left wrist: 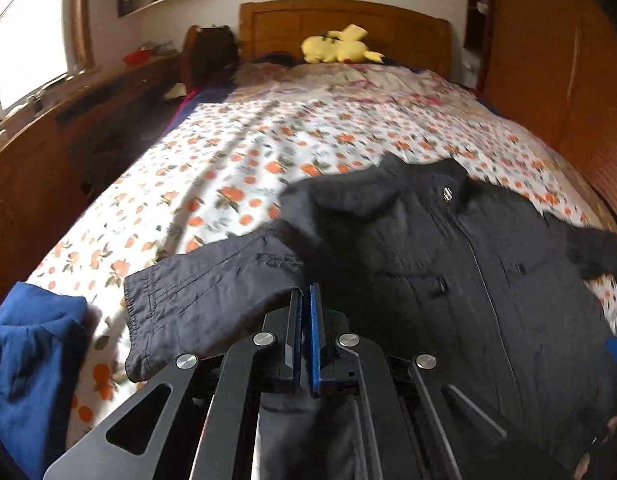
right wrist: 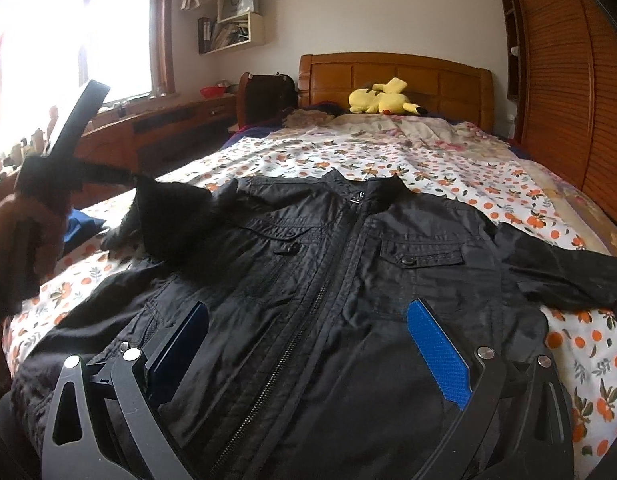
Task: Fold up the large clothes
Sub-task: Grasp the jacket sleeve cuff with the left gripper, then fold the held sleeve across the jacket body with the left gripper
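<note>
Overhead, black zipped jacket (right wrist: 348,280) flat on floral bedspread (right wrist: 388,160), left tool (left wrist: 306,300) clenched on its sleeve (left wrist: 212,300), right tool (right wrist: 308,320) released.

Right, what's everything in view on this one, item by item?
black zip-front jacket: one, black, spread front up on the near end of the bed
orange-flower print bed sheet: one, white with orange, covers the bed under the jacket
yellow plush toy: one, yellow, lying at the headboard
wooden headboard: one, brown, far end of the bed
blue garment: one, blue, bunched at the bed's left edge
wall shelf: one, pale, beside the window
red bowl: one, red, on the wooden counter under the window
brown sleeve: one, person's arm, left edge
left gripper: shut, apparently pinching the jacket's sleeve
right gripper: open, over the jacket's front
</note>
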The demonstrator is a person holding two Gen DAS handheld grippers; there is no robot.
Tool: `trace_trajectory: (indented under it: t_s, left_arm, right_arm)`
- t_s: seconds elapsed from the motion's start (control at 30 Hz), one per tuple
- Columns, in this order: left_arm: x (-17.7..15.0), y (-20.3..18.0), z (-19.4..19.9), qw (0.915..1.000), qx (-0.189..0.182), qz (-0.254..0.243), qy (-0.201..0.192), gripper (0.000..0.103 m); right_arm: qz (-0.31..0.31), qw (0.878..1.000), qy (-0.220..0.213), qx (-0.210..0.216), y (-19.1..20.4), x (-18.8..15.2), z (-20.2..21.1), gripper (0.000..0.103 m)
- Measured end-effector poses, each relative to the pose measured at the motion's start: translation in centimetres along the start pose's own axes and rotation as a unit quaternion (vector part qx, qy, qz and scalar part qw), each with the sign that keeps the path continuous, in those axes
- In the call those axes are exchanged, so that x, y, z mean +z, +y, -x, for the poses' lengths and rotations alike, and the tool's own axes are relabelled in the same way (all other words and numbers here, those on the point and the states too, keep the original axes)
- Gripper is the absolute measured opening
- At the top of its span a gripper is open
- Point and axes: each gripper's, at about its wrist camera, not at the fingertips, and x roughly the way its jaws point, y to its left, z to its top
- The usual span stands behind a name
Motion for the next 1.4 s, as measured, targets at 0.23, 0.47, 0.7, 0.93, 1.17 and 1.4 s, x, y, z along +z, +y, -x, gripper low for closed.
trace_trajectory:
  t_s: [0.23,0.47,0.7,0.93,1.17,1.4]
  left_arm:
    - [-3.1,-0.3,0.6,0.9995,0.001,-0.031,-0.005,0.054]
    - [-3.2,3.1,4.0,0.9987,0.0,-0.018,-0.047,0.075]
    - [-3.5,10.0,1.2,0.9977,0.059,0.027,-0.02,0.075]
    - [-6.0,15.2,-3.4,0.9936,0.083,0.067,0.039,0.075]
    - [-7.6,16.3,-6.1,0.9909,0.063,0.095,0.071,0.075]
    - [-7.7,16.0,-7.4,0.9892,0.042,0.11,0.087,0.07]
  right_arm:
    - [-0.001,1.0,-0.005,0.007,0.0,0.3,0.1,0.097]
    - [0.011,1.0,-0.001,0.018,1.7,0.4,-0.5,0.096]
    - [0.027,0.999,0.003,0.029,3.6,0.3,-1.2,0.097]
    - [0.032,0.999,0.009,0.032,4.3,0.4,-2.0,0.097]
    - [0.032,0.999,0.015,0.032,4.3,0.2,-2.5,0.097]
    - [0.032,0.999,0.012,0.031,4.3,0.3,-2.5,0.097]
